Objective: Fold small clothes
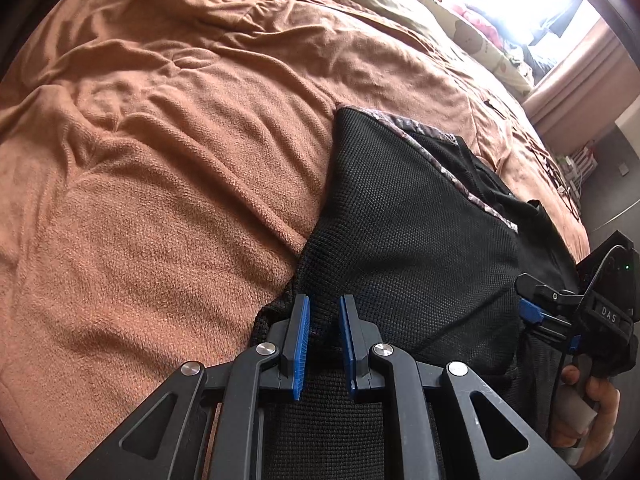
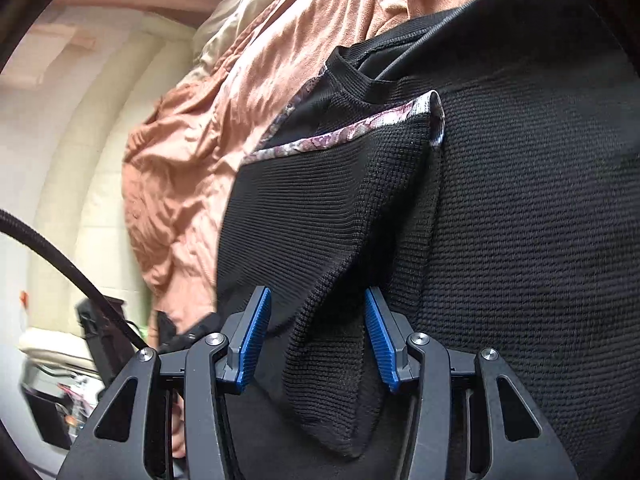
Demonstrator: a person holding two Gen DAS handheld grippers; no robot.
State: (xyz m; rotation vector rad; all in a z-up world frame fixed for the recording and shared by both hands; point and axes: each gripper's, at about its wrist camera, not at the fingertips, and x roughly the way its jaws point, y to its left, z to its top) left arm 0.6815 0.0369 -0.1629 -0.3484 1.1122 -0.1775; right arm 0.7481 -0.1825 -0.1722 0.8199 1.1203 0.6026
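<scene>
On the bed's brown blanket (image 1: 160, 184) | I see black garment (image 1: 400, 220) | left gripper (image 1: 324, 320) fingers apart | right gripper (image 2: 318, 320) fingers apart, a fold between them.

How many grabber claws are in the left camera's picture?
2. The left gripper sits at the bottom middle, its fingers open over the black knit garment. The right gripper pokes in at the right edge, held by a hand.

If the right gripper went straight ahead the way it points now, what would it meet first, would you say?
Most likely the black garment: a hanging fold of it sits between the open pads of the right gripper, apparently untouched. Depth is unclear, but knit fills the view ahead, so contact should come almost at once.
</scene>
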